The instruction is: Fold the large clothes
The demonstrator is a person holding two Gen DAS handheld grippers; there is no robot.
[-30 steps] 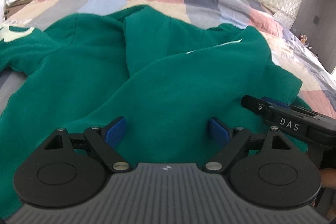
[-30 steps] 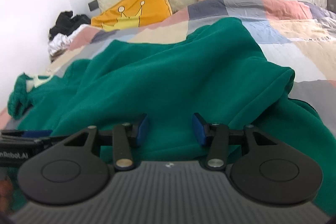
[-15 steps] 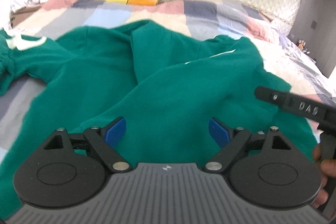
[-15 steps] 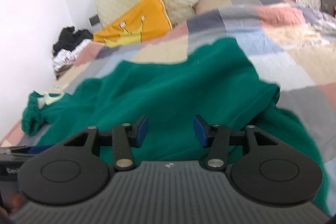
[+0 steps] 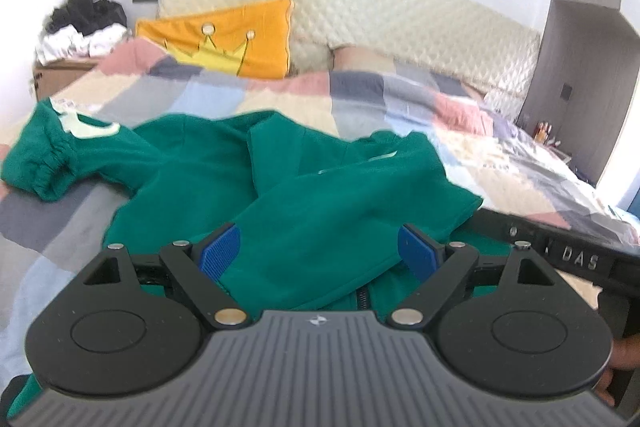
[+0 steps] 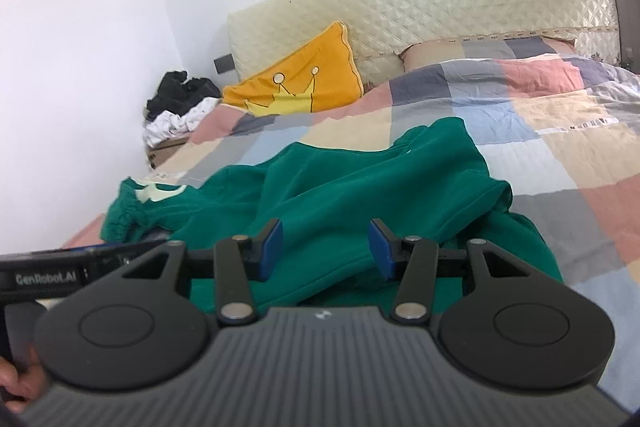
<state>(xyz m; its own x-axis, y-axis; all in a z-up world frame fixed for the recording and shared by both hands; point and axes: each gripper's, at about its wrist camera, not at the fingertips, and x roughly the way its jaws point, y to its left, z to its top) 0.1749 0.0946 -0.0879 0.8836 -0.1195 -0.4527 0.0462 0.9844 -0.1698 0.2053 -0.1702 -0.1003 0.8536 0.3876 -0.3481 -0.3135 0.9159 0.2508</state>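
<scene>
Both cameras now see more wall and headboard than a second ago, and the large green fleece zip-up garment (image 5: 320,195) sits lower and smaller in view: the two hands have pulled up and away from it. It lies crumpled across the near half of the patchwork quilt (image 5: 360,95) on the bed, well short of the orange cushion with a yellow crown (image 5: 224,43).

Biggest risk, as I judge it: the body is bunched in overlapping ridges, so any fold started now would trap those creases and come out lopsided. A lesser risk is a grab that takes only the top layer, letting the underside drag and twist. One sleeve trails off to the left, its gathered cuff (image 5: 44,171) and pale printed patch (image 5: 86,127) lying apart from the body; left there, it could end up outside the fold.

Close by, a dark zipper (image 5: 362,297) shows at the near edge.

Left gripper (image 5: 320,253) has its jaws wide, nothing between the blue pads. Right gripper (image 6: 325,247) stands narrower but also holds nothing, the cloth lying beyond its tips.
</scene>
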